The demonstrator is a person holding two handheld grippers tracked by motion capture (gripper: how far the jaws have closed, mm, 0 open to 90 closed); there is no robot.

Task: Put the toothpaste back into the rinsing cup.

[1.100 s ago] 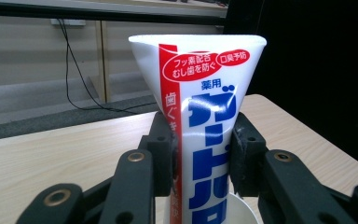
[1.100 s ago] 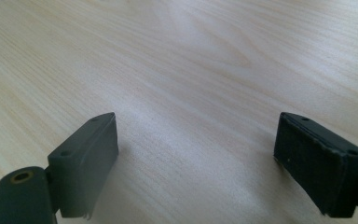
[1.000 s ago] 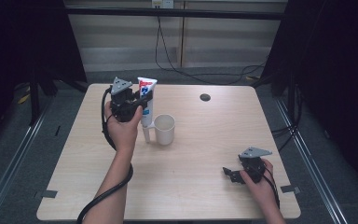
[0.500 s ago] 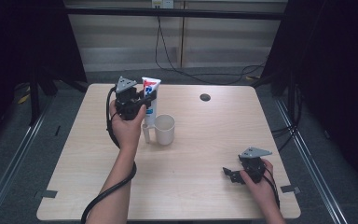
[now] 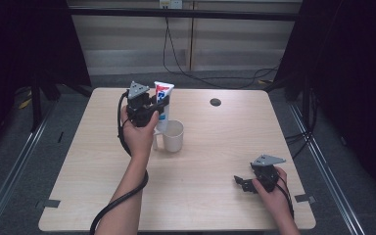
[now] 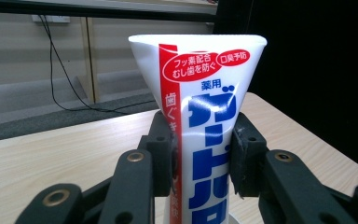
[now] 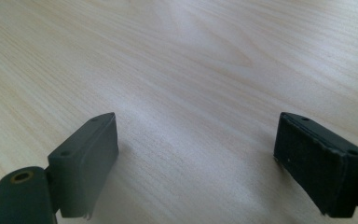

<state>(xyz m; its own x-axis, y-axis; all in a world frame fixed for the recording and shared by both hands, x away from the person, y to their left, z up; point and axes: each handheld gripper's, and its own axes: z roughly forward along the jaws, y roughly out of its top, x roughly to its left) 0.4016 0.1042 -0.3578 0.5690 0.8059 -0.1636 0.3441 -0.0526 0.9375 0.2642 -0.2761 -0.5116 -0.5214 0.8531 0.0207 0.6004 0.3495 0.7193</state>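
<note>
Gripping a white toothpaste tube (image 6: 205,121), the left gripper (image 5: 152,108) holds it upright with the flat crimped end on top, both black pads pressed against its sides. In the left gripper view the writing reads plainly: a red stripe runs down the tube's left side with white Japanese characters, a red badge near the top says フッ素配合 むし歯を防ぐ, a smaller badge beside it says 口臭予防, and below that 薬用 in blue stands over very large blue letters of the brand name, cut off by the jaws so I cannot read them whole.

From the high view the tube (image 5: 163,100) stands just right of the left gripper, its lower end hidden behind the cup (image 5: 173,135), so I cannot tell whether it sits inside or just behind the rim. The cup is cream-white and stands on the table (image 5: 78,171) just below and right of the gripper, near the person's hand (image 5: 138,137).

Well apart, toward the near right corner, the right gripper (image 5: 242,183) lies low over the wood, its jaws spread wide with only bare tabletop between them. A dark round hole (image 5: 215,102) sits in the table far beyond it.
</note>
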